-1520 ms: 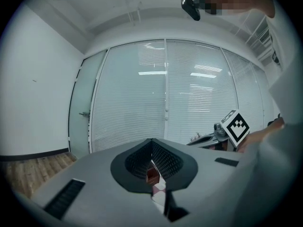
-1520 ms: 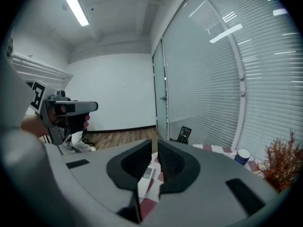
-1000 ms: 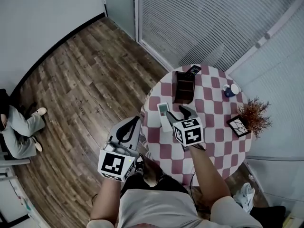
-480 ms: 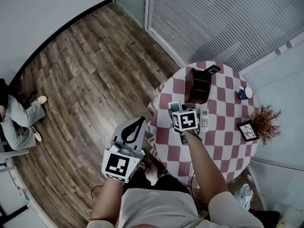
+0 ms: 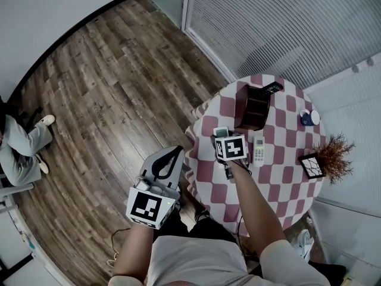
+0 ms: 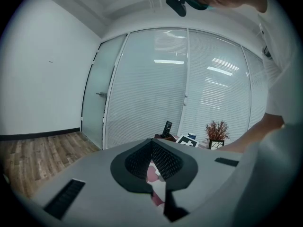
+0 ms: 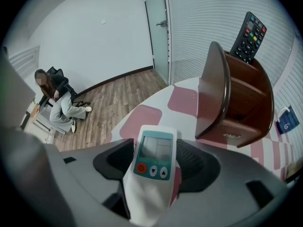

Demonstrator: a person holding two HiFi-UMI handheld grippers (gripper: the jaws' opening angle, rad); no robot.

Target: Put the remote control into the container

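Fingers (image 7: pixel 201 162) of your right gripper (image 7: pixel 155 148) stand apart and have just been opening. The white remote control (image 7: pixel 150 178) lies between them, its screen end pointing to 12 o'clock in the right gripper view. You have no clamp on it. A dark gap shows along its left side, while on the right the pad sits so near the casing that it may be brushing it.

The remote lies on the checked tabletop (image 5: pixel 286 186), toward the 9 o'clock side in the head view. The container (image 7: pixel 239 98), a brown wooden holder, stands upright at 2 o'clock from the remote, near it but apart. A black remote (image 7: pixel 249 31) stands at the container's far end, leaning out above the rim.

In the head view a second pale remote (image 5: pixel 259 149) lies at 3 o'clock of your right gripper's marker cube (image 5: pixel 231 148), just beside it.

Your left gripper (image 6: pixel 151 142) is clenched on nothing, and its fingers meet at the tips. It hangs off the tabletop at 8 o'clock from the right gripper, over the wooden floor (image 5: pixel 101 88).
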